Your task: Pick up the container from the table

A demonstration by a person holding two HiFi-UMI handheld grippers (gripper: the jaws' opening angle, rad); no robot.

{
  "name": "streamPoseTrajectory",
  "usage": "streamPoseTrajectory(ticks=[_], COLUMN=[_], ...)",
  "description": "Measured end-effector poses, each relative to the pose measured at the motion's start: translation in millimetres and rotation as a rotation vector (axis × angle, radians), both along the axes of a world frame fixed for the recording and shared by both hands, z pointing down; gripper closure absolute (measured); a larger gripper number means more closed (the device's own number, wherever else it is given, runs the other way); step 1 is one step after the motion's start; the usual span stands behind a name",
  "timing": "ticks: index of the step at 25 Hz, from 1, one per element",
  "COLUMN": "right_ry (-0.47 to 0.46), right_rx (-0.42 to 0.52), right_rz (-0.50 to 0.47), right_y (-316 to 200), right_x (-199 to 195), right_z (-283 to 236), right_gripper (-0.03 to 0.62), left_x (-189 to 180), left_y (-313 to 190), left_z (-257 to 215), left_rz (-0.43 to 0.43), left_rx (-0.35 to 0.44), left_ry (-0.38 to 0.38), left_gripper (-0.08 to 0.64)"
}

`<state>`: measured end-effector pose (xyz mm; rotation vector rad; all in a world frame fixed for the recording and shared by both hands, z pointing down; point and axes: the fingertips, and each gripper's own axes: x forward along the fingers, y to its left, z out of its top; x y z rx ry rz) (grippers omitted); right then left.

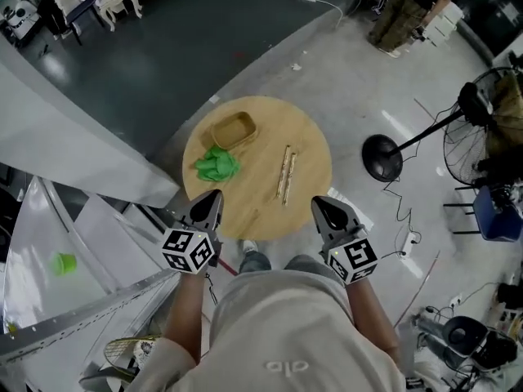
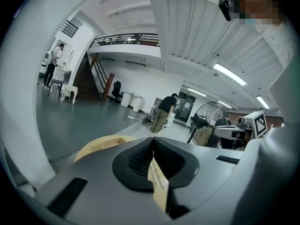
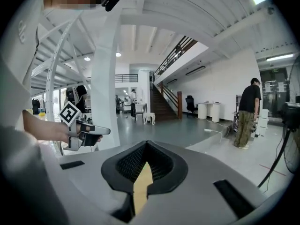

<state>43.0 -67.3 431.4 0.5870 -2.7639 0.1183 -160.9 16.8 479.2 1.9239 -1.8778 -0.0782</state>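
A shallow tan container [image 1: 233,130] sits at the far left of a round wooden table [image 1: 310,149]. A crumpled green cloth [image 1: 217,165] lies just in front of it, and a pair of light sticks [image 1: 286,174] lies mid-table. My left gripper [image 1: 214,196] hovers over the table's near left edge, short of the cloth, jaws shut and empty. Over the near right edge my right gripper [image 1: 319,203] is also shut with nothing in it. In the left gripper view the shut left gripper [image 2: 152,140] points over the table's rim [image 2: 98,145]. The right gripper view shows the shut right gripper [image 3: 146,144] and the left gripper [image 3: 83,134] beside it.
A standing fan [image 1: 482,129] with a round black base [image 1: 382,158] stands right of the table, with cables on the floor. White slanted beams [image 1: 73,137] run along the left. A person [image 1: 413,2] stands far back. A small green object [image 1: 64,262] lies at lower left.
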Motion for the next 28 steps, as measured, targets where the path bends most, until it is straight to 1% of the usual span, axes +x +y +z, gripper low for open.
streamPoseTrajectory(ticks=[4,9,15,20,26,28], right_ry=[0.046,0.048,0.058,0.070,0.097,0.106], right_rx=[-0.009,-0.040,-0.066,-0.090,-0.116,-0.125], right_rz=[0.023,0.061,0.122,0.160,0.176,0.181], right_y=[-6,-22,-62,-106,-147,-159], right_x=[-10,-11,0,7,5,7], right_z=[4,8,17,33,45,48], right_gripper=[0.569,0.568,0.569,0.569,0.569,0.569], left_x=[-23,-39,-62,-86,-118,-126], left_y=[-25,-58,-106,-148,-179,-189], left_z=[20,49,95,137,184,196], left_rz=[-0.007,-0.009,-0.052,-0.097,-0.159,-0.171], left_rx=[-0.059,-0.143,-0.243,-0.327,-0.432,-0.462], left_ry=[0.031,0.057,0.071,0.106,0.088,0.084], left_gripper=[0.543,0.543,0.543,0.541,0.540,0.524])
